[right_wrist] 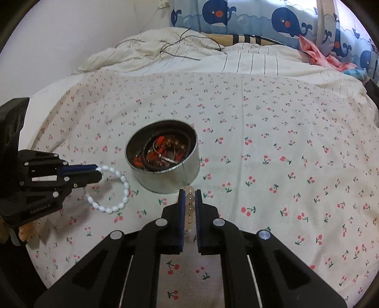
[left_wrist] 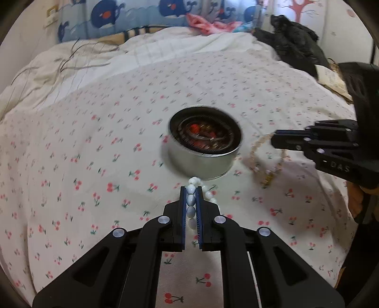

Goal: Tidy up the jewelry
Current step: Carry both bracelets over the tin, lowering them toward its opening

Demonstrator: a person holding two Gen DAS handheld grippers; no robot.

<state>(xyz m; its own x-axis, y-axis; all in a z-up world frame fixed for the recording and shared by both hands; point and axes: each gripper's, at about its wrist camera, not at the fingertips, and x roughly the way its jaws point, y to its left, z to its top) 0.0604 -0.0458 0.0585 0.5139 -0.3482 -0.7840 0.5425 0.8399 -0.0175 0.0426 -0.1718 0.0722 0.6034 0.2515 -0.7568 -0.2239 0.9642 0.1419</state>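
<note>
**Both Bracelets Gripped, Tin Ahead**

Left gripper [left_wrist: 191, 201] pinches the white bead bracelet [right_wrist: 116, 189] between its blue pads, the rest of the loop hanging free just short of the metal tin [right_wrist: 165, 165]. Right gripper [right_wrist: 189, 203] likewise clamps a strand of the pale peach bead bracelet [left_wrist: 265, 163], whose loop hangs beside the tin on its right. Gripping a few beads lets each loop dangle clear for lowering. Between both grippers, the open tin stands on the cherry-print bedsheet [right_wrist: 284, 142] and already contains dark and red jewelry; it probably serves as the collection point. Beyond the tin lie rumpled bedding and a whale-print curtain [right_wrist: 260, 16].
</note>
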